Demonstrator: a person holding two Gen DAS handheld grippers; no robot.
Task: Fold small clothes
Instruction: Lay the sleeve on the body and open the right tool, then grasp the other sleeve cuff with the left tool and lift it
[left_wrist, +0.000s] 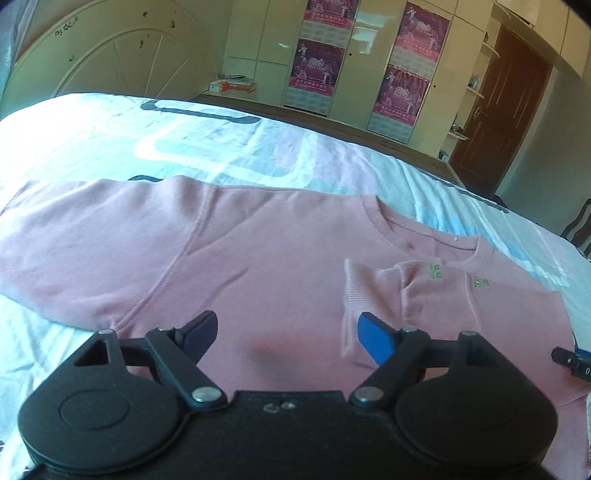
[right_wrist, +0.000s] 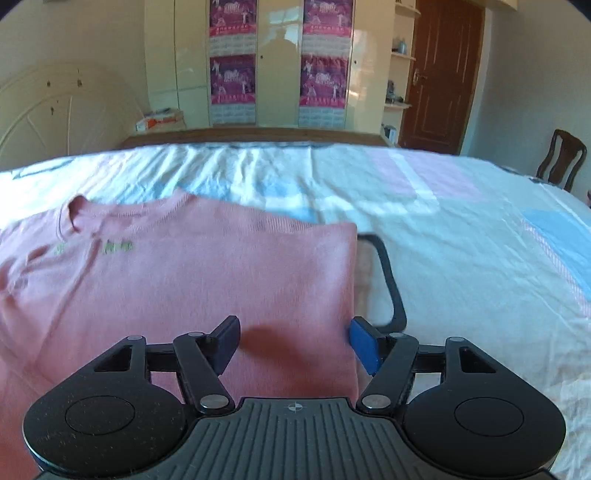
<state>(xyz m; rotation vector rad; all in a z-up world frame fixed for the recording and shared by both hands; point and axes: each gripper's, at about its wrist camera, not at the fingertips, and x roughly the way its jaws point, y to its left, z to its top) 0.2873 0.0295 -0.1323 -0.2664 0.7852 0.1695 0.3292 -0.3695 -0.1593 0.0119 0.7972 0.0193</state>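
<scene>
A pink sweatshirt (left_wrist: 258, 254) lies flat on the bed, neck toward the far side. Its left sleeve (left_wrist: 85, 236) is spread out to the left. Its right sleeve is folded in over the chest, cuff (left_wrist: 364, 295) near the green lettering (left_wrist: 436, 271). My left gripper (left_wrist: 286, 334) is open and empty, just above the shirt's middle. In the right wrist view the sweatshirt (right_wrist: 207, 273) has a straight folded right edge (right_wrist: 352, 280). My right gripper (right_wrist: 293, 341) is open and empty over the lower part of that edge.
The bed sheet (right_wrist: 461, 258) is white with blue and pink blocks and dark curved lines. A cream headboard (left_wrist: 110, 55) stands at the left, wardrobes with pink posters (right_wrist: 321, 59) behind, a brown door (right_wrist: 439, 74) and a wooden chair (right_wrist: 561, 155) at the right.
</scene>
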